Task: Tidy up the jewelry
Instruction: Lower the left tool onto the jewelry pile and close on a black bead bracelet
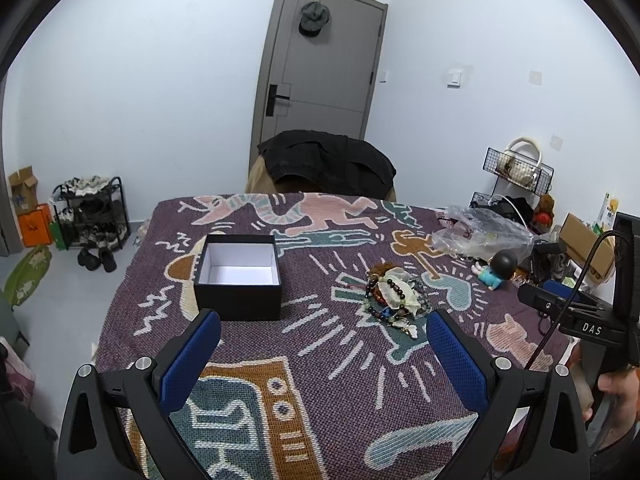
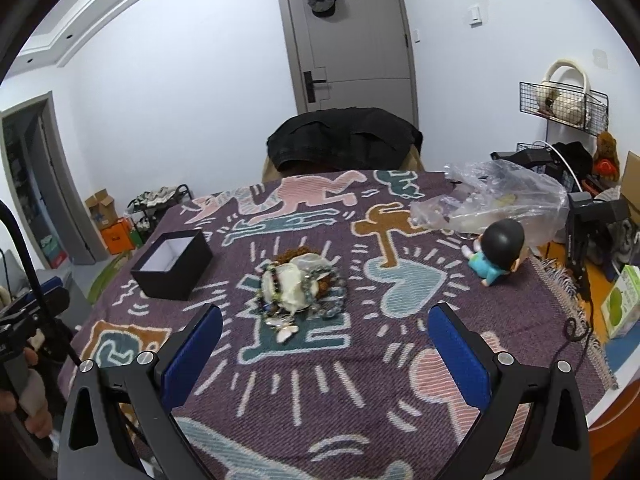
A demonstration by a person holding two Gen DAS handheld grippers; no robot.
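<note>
We are seeing bare patterned blanket lying open between both spread grippers and the jewelry pile, nothing standing in that lane. The open black box is sitting to the left, well apart from the pile. A figurine and a crumpled plastic bag are crowding the right far side

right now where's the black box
The open black box sits on the patterned blanket, left of the jewelry pile in both views, ahead of the left gripper.
</note>
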